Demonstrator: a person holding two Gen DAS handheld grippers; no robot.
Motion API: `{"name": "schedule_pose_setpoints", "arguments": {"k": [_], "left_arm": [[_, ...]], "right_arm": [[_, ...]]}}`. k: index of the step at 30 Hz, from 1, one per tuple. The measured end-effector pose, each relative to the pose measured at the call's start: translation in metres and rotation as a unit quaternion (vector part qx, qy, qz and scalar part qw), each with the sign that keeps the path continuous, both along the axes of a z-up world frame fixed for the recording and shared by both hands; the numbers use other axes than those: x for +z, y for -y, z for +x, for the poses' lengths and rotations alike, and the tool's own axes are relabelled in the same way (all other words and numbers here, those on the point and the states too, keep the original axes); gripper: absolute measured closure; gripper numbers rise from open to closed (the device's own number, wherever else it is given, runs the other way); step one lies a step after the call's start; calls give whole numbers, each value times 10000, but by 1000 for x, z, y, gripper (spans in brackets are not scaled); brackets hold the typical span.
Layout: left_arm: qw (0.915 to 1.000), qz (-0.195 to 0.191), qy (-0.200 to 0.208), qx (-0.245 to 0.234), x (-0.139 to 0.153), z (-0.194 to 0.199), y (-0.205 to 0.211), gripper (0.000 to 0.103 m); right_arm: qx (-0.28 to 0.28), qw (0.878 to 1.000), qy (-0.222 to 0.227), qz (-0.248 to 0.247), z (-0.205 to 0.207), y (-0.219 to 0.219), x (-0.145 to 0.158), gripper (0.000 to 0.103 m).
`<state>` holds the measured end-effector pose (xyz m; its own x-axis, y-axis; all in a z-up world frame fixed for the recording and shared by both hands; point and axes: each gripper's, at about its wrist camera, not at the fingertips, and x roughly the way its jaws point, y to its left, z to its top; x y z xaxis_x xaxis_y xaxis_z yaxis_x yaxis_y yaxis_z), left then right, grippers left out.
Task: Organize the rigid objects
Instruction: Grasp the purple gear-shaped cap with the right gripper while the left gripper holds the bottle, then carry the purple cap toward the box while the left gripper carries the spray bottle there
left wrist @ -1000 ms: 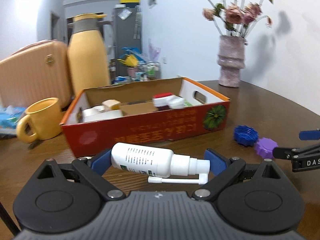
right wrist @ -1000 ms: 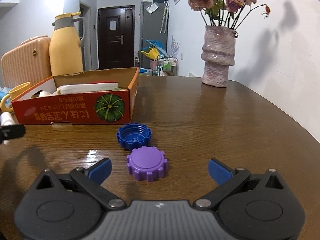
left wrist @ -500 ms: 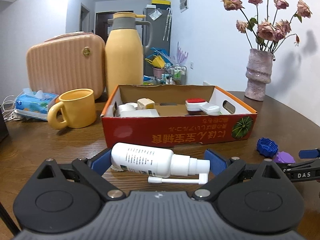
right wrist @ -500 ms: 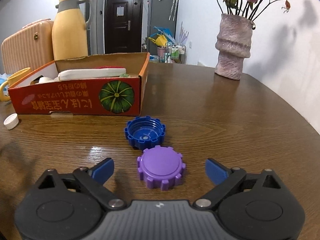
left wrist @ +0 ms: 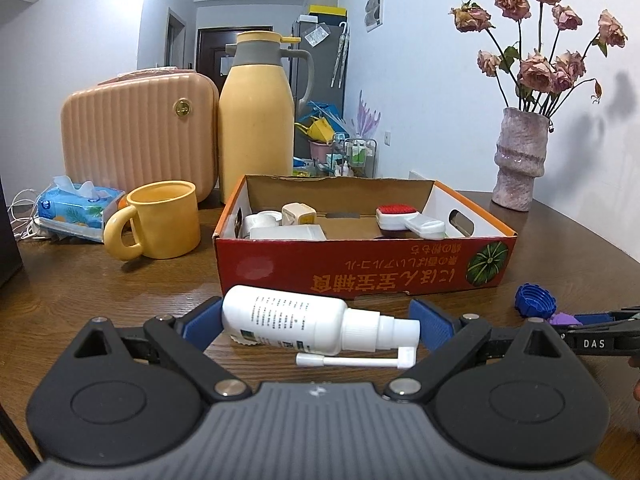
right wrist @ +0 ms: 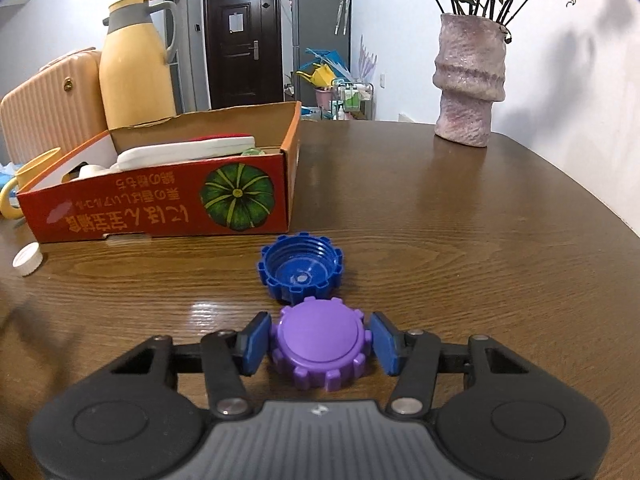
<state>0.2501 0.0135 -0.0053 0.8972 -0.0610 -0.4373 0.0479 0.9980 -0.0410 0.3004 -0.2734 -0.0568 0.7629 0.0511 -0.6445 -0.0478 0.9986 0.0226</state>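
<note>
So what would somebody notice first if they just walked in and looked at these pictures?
Probably the round purple ridged plastic cap on the brown wooden table, squeezed between the blue pads of the right gripper, whose jaws have just been closing. Next, the white plastic spray bottle held lengthwise in the left gripper. Behind both sits the red cardboard box with a green pumpkin picture.

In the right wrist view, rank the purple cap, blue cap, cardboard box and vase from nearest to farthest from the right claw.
1. Purple cap: between the right claw's blue pads, which have just been closing on it.
2. Blue cap: just beyond, open side up.
3. Cardboard box: farther back, to the left.
4. Vase: farthest, back right on the table.
</note>
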Motion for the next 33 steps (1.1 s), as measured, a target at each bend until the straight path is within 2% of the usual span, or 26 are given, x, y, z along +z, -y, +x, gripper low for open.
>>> {"name": "schedule_pose_setpoints", "arguments": {"k": [10,18,33], "left_arm": [[10000,8,45,35,2,-4,-3,4],[9999,-12,39,126,2,-10,-8,4],[9995,-137,73,293,11,-24,-9,4]], "right_arm": [[156,9994,294,13,-28,-16,12,50],[429,9970,646,74,-48,-34,35,50],[836,9910,1028,207,-58,-65,65,50]]}}
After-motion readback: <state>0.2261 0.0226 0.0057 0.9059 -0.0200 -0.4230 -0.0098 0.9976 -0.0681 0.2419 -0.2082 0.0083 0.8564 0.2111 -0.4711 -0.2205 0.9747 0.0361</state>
